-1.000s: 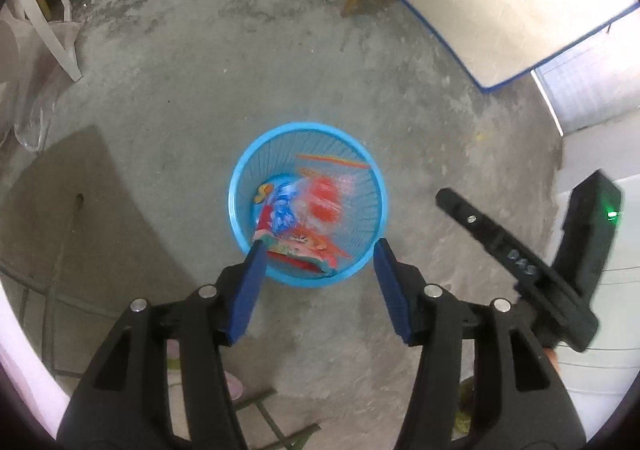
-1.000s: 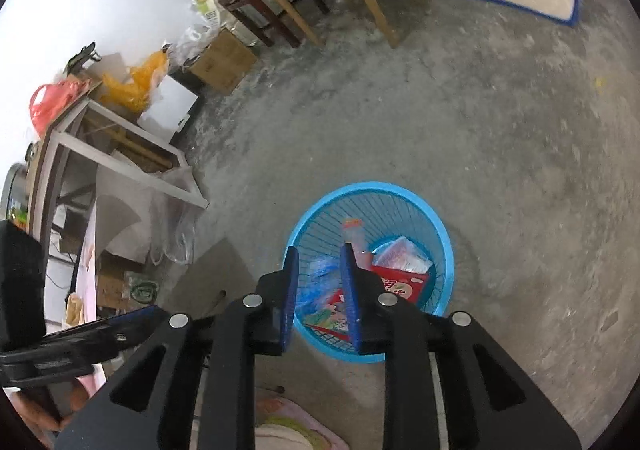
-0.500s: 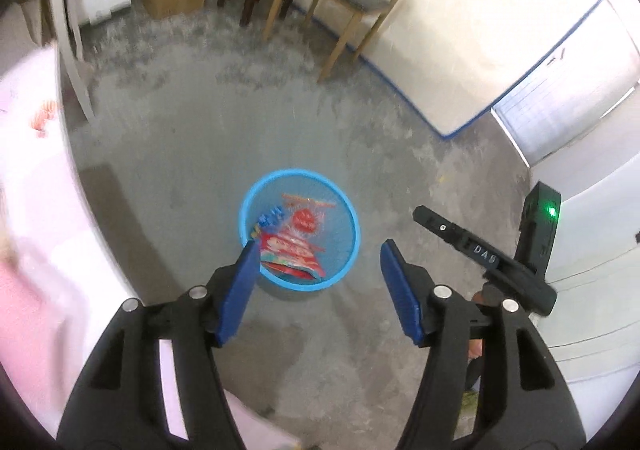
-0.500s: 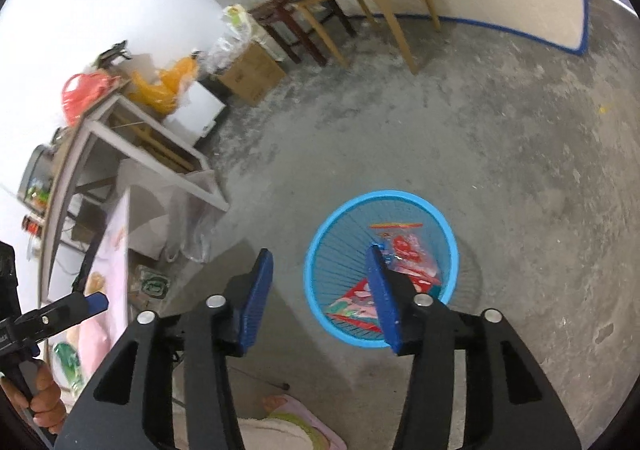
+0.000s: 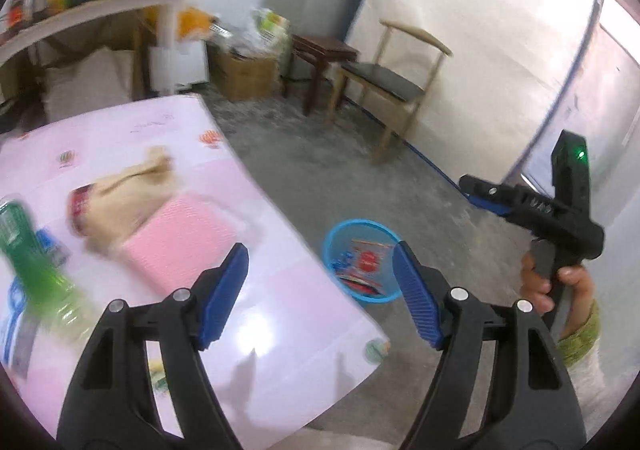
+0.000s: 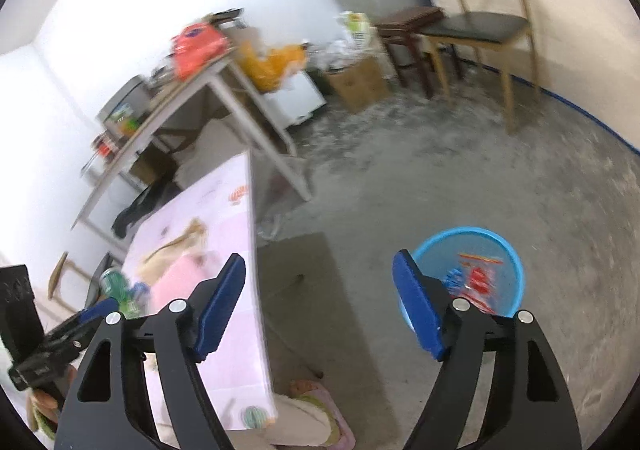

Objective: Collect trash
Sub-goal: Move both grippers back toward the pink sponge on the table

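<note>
A blue mesh bin (image 5: 340, 238) holding red and blue wrappers stands on the concrete floor beside the table; it also shows in the right wrist view (image 6: 508, 254). My left gripper (image 5: 320, 294) is open and empty above the table's near corner. My right gripper (image 6: 318, 306) is open and empty over the floor between table and bin; it shows in the left wrist view (image 5: 520, 201) to the right. On the pink table (image 5: 280, 314) lie a tan paper bag (image 5: 128, 189), a pink pad (image 5: 180, 242) and a green bottle (image 5: 28, 250).
A wooden chair (image 5: 396, 89) and a dark stool (image 5: 320, 49) stand against the far wall, next to a cardboard box (image 5: 244, 73). A white shelf table (image 6: 224, 97) with clutter stands at the back left. A pink cloth (image 6: 316, 402) lies on the floor.
Both grippers have risen and tilted up from over the bin toward the table. The right gripper, nearly shut on a wrapper one second ago, has opened and the wrapper lies in the bin.
</note>
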The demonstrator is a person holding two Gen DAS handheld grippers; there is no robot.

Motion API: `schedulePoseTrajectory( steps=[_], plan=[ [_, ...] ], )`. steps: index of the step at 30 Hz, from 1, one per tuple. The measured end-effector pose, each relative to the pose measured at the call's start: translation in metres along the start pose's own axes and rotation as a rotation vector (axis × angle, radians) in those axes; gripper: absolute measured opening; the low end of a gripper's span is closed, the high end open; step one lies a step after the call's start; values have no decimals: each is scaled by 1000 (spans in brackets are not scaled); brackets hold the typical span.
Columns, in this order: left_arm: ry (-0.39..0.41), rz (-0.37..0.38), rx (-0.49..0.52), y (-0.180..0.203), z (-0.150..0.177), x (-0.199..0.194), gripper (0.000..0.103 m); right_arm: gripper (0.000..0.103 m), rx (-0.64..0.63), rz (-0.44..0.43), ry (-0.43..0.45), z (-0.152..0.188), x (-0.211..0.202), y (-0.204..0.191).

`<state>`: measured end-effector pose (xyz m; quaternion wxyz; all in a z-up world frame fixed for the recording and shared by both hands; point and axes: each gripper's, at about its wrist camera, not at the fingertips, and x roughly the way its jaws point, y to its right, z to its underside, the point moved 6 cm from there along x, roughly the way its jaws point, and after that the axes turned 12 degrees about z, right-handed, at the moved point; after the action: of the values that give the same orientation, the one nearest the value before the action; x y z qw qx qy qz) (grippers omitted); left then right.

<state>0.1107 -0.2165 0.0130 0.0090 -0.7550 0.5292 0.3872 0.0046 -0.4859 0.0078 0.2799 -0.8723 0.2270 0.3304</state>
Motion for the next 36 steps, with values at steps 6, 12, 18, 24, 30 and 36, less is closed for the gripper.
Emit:
schedulePoseTrajectory(
  steps=[6,12,18,24,30,36],
  plan=[
    [87,-106,-50,-39,27,-65,76,82,-132,-73,-9,3,-12,-80],
    [142,-209,-130,-85,57,-110,80,86,-245,-134,-25,16,-19,-157],
    [162,-296,-214,-126,93,-130,80,90,-380,-132,-48,38,-19,-225],
    [114,-394,-252,-155,125,-137,80,95,-502,-105,-39,63,-21,-282],
    [71,-451,-287,-178,151,-139,82,96,-609,-45,-23,92,-16,-319],
    [50,-482,-281,-189,164,-138,83,96,-666,17,-19,107,-5,-341]
  ],
)
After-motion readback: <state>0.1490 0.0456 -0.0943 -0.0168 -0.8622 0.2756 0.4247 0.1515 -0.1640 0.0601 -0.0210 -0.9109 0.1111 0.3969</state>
